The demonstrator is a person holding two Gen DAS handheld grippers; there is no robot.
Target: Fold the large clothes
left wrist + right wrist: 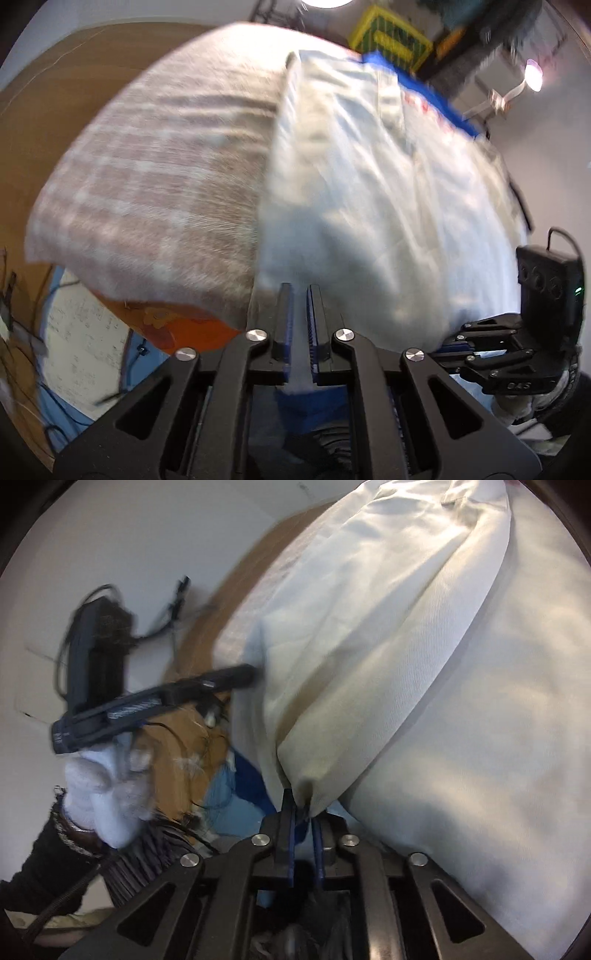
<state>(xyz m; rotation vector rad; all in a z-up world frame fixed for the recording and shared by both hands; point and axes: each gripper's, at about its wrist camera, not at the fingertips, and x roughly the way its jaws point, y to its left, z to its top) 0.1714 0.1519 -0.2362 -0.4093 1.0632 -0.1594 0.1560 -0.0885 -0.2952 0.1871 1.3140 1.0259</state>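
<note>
Item: white garment (369, 206), large, pale cream twill with seams and soft folds, spread ahead of both grippers over a checked cloth (155, 177) on the wooden bench (48, 92).

Left gripper (299, 291): I see it clamped on the garment's near edge.

Right gripper (301, 808): closed on a bunched corner just ahead of its fingers.

Writing: red letters on the garment far ahead of my left gripper, too blurred to read; a yellow crate (391, 37) beyond it carries a label, possibly text, also unreadable.

Gloved hand (107, 794) holds the left gripper.
</note>
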